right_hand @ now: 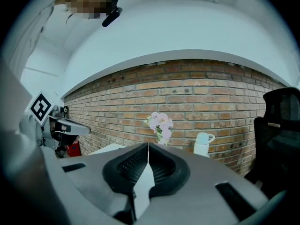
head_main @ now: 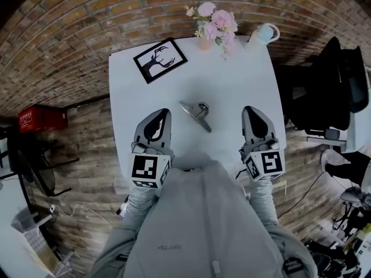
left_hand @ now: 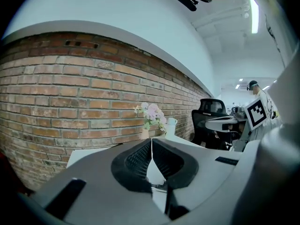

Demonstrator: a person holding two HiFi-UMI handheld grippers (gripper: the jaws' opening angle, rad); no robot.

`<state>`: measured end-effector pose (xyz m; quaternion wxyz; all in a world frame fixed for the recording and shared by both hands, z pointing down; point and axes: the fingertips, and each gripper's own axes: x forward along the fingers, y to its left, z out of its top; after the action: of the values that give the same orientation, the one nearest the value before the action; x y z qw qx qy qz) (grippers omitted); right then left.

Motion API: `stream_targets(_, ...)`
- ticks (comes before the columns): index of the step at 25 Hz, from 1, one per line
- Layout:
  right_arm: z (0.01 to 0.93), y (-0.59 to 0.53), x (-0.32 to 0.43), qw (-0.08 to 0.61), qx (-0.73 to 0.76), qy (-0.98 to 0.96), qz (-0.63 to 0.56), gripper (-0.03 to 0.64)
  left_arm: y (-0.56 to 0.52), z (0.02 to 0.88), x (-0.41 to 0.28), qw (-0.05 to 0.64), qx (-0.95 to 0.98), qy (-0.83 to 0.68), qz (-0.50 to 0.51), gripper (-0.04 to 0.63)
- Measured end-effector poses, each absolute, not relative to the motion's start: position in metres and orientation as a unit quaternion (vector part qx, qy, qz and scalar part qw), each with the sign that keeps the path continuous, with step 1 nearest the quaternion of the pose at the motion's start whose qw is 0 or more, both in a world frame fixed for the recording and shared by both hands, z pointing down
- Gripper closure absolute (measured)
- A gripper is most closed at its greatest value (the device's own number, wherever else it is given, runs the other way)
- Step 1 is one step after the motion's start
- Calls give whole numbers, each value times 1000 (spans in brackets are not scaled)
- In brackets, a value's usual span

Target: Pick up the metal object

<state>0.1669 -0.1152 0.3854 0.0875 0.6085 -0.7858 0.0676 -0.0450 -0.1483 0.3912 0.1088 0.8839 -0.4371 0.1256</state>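
I count two tongs in my hands: left tongs and right tongs. One bench carries one metal object, one framed deer picture, one vase of pink flowers and one white mug. Beside it are one red crate and one black office chair.

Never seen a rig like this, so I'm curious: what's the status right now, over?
Left tongs and right tongs shut, empty. Metal object flat on table, between them, untouched. Nothing blocking; frame and flowers at far edge.
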Motion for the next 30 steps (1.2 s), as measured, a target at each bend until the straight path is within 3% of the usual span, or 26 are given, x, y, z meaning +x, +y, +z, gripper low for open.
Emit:
stream_targets(12, 384, -102, 154, 86, 637, -763, 70, 592, -150, 405, -49, 127, 901, -395, 130, 565)
stream_targets(13, 385, -100, 153, 86, 638, -762, 71, 592, -150, 406, -49, 128, 902, -391, 130, 556)
stream_targets(15, 387, -97, 152, 87, 640, -760, 73, 592, -150, 407, -46, 135, 905, -382, 129, 456)
stream_targets(20, 389, -90, 153, 86, 647, -753, 79, 592, -151, 410, -41, 139, 909, -370, 131, 372)
stream_targets(30, 395, -79, 166, 84, 659, -742, 90, 592, -153, 420, -19, 125, 914, -350, 162, 318)
